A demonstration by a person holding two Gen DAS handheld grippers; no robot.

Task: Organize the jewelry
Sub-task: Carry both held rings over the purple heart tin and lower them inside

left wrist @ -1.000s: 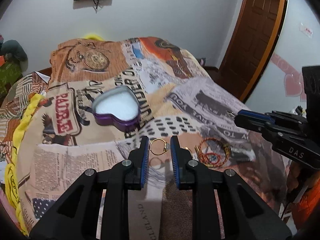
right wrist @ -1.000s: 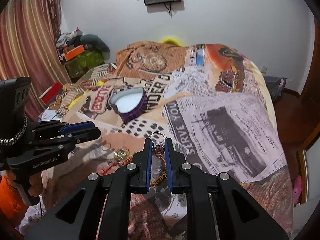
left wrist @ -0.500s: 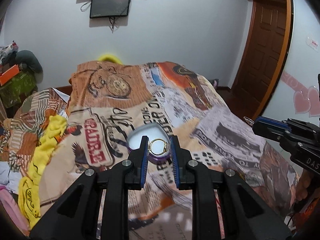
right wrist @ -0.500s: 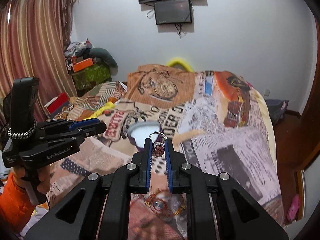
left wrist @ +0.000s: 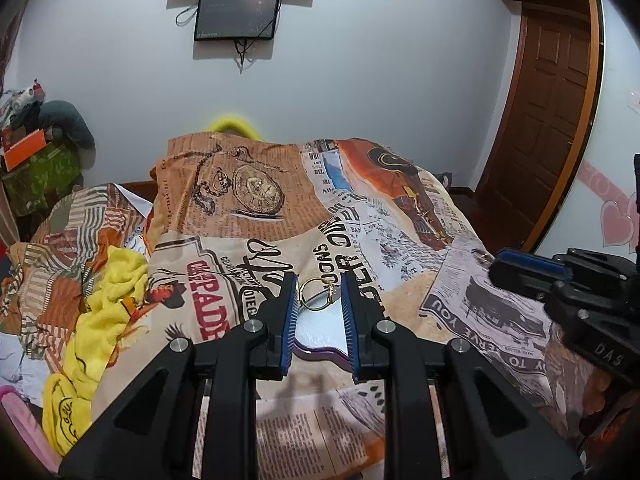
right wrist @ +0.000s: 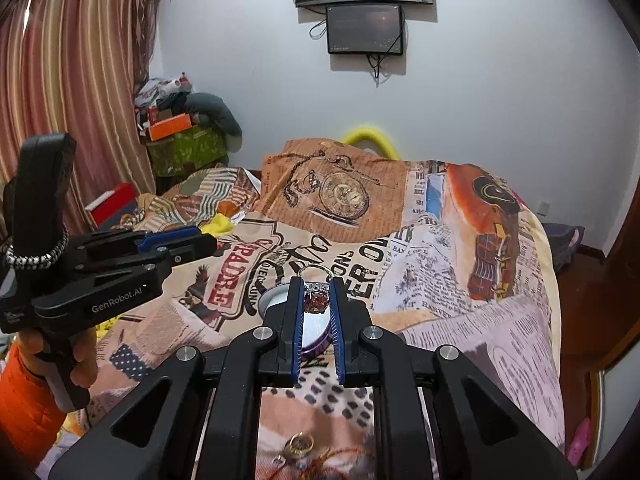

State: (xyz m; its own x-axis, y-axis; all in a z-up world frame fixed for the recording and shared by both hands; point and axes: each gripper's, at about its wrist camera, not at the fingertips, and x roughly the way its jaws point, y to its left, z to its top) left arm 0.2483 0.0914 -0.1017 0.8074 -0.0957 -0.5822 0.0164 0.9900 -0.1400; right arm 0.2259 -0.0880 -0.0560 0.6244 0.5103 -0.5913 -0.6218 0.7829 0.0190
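Heart-shaped tin [left wrist: 320, 334] shows only white lining; left fingers [left wrist: 289, 312] pinch gold ring [left wrist: 318, 295], right fingers [right wrist: 295, 320] pinch stone ring [right wrist: 316, 298].

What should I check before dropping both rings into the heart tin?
1. Left gripper shut on the gold ring: ok.
2. Right gripper shut on the stone ring: ok.
3. Heart tin open, lid off: ok; its pale inside shows between the fingers in both wrist views.
4. Gold ring over the tin: ok by the left wrist view; height above it cannot tell.
5. Stone ring over the tin: ok by the right wrist view; height cannot tell.
6. Grippers apart from each other: ok; each shows off to the side in the other's view.
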